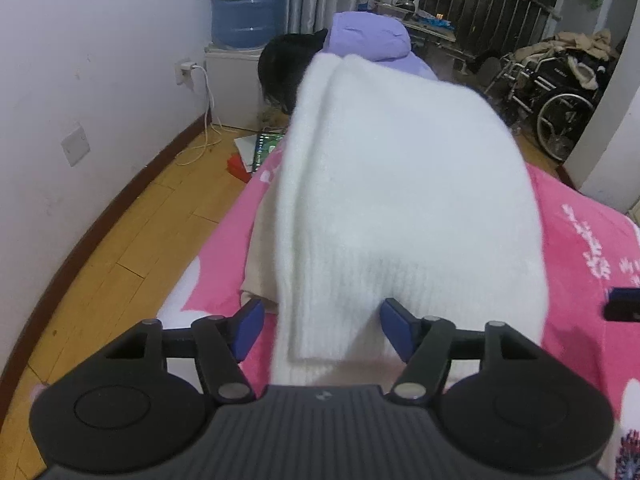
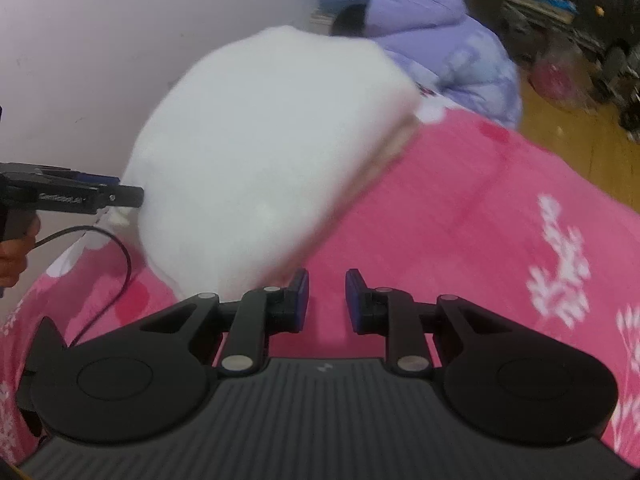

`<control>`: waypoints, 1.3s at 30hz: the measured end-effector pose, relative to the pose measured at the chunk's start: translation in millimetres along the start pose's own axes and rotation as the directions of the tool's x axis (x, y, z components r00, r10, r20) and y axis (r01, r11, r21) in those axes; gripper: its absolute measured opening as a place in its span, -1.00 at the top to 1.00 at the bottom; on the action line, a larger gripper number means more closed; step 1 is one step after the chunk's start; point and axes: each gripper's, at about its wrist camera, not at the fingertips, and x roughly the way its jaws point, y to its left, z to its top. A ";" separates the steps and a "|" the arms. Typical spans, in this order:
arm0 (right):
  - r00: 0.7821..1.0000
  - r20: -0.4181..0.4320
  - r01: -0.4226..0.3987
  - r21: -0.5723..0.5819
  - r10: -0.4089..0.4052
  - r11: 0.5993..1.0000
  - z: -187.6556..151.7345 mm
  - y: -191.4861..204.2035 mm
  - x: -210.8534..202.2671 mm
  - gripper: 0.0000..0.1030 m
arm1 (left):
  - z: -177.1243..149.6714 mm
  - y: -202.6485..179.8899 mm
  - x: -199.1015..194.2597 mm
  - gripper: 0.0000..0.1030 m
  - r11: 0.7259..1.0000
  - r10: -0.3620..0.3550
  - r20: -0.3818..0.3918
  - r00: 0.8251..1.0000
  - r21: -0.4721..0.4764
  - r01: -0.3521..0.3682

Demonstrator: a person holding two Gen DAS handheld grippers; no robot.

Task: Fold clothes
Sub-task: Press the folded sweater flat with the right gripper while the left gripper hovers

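**A:** While we're on the left wrist view, any writing to read?

**B:** The water jug [image 1: 246, 2] by the wall has a blue and green label, too small to make out. White characters are printed on the pink blanket [image 1: 580, 240] at the right, but I cannot read them. The wheelchair [image 1: 556, 96] has lettering on its backrest, also unreadable.

**A:** And the left claw [image 1: 322, 330]?

**B:** Jaws spread wide. The white sweater [image 1: 400, 200] hangs between them, draped forward over the bed; neither blue pad presses it. A beige garment [image 1: 260, 264] lies under its left edge.

**A:** Edges and room?

**B:** The blanket's left edge runs along bare wooden floor [image 1: 120, 248], an open strip up to the white wall. A person in a purple jacket [image 1: 368, 36] bends over at the bed's far end.

**A:** Right wrist view?

**B:** The left claw [image 2: 120, 196] comes in from the left at the blurred white sweater's [image 2: 260, 152] edge; its housing carries a logo I cannot read. The right claw [image 2: 327, 300] is narrowly parted, holding nothing, over open pink blanket [image 2: 460, 220] just beside the sweater's near corner. White blurred print marks the blanket's right side.
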 end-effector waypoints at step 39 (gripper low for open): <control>0.988 0.157 -0.057 0.325 0.006 0.944 5.3 2.8 52.2 0.61 | -19.1 -61.0 3.4 -0.42 0.955 0.002 0.040 0.999 0.295 -0.013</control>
